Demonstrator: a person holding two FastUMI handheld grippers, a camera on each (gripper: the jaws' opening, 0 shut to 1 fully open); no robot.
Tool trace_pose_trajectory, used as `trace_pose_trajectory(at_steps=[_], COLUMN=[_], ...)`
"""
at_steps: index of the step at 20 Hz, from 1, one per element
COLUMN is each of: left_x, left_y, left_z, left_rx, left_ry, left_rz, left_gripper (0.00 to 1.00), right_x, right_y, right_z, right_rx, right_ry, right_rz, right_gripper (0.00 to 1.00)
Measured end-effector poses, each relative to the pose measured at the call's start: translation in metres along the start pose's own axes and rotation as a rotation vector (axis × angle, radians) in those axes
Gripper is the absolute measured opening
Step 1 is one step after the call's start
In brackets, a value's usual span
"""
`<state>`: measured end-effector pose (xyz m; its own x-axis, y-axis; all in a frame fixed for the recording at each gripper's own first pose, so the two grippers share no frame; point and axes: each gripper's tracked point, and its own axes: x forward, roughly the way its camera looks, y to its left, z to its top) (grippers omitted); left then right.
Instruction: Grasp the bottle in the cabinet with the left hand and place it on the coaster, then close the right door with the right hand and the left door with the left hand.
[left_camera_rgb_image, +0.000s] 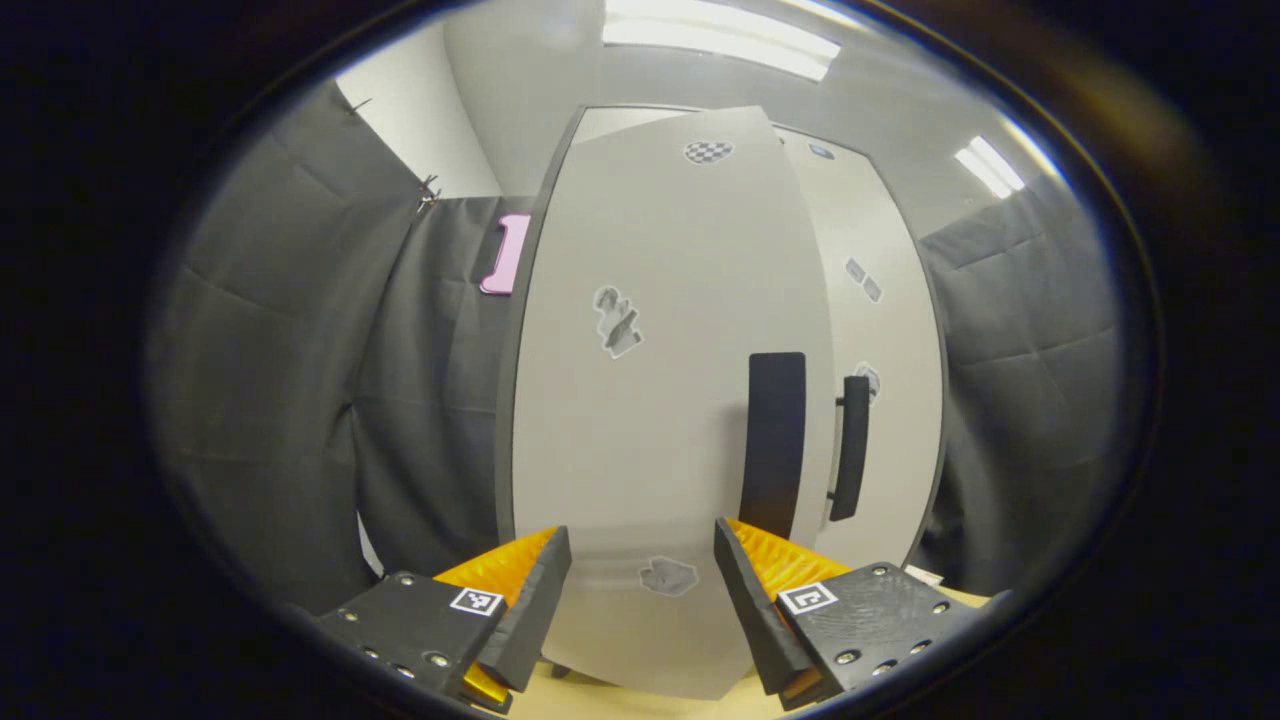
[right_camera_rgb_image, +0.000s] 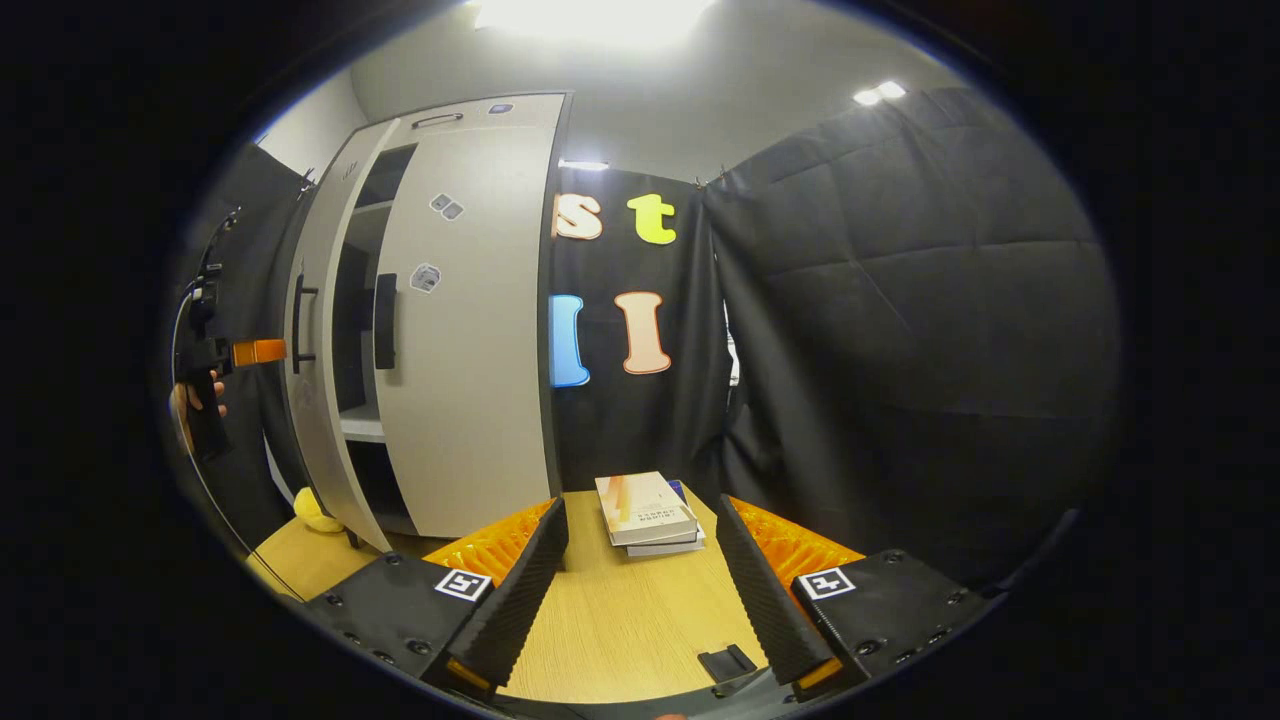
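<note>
The cabinet (right_camera_rgb_image: 470, 330) has pale grey doors with black handles (left_camera_rgb_image: 775, 440) and dark grey edging; small grey-and-white stickers, one checkered (left_camera_rgb_image: 708, 151), dot the left door (left_camera_rgb_image: 650, 400). The tabletop (right_camera_rgb_image: 620, 620) is light wood. The stacked books (right_camera_rgb_image: 647, 512) have cream covers. A yellow toy (right_camera_rgb_image: 315, 512) sits by the cabinet's foot.

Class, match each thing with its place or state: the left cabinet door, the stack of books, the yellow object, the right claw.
Things:
1. left door
2. stack of books
3. yellow object
4. right claw

Places or states:
A. open, holding nothing
B. ajar, shelves showing beside it
C. on the table, by the left door's lower corner
D. on the table, straight ahead of the right claw

Pairs: 1-B, 2-D, 3-C, 4-A
</note>
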<state>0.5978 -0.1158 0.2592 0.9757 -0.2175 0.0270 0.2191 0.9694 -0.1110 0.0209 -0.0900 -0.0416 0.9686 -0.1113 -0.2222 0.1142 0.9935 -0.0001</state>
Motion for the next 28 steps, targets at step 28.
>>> trace_pose_trajectory(at_steps=[28], left_x=[-0.214], left_y=[0.058], left_z=[-0.002], left_rx=[0.151], left_ry=[0.03], left_rz=[0.176], left_gripper=[0.84], right_x=[-0.034], right_y=[0.078], right_z=[0.062], right_rx=[-0.005], right_ry=[-0.135], right_rz=[0.302], right_gripper=[0.92])
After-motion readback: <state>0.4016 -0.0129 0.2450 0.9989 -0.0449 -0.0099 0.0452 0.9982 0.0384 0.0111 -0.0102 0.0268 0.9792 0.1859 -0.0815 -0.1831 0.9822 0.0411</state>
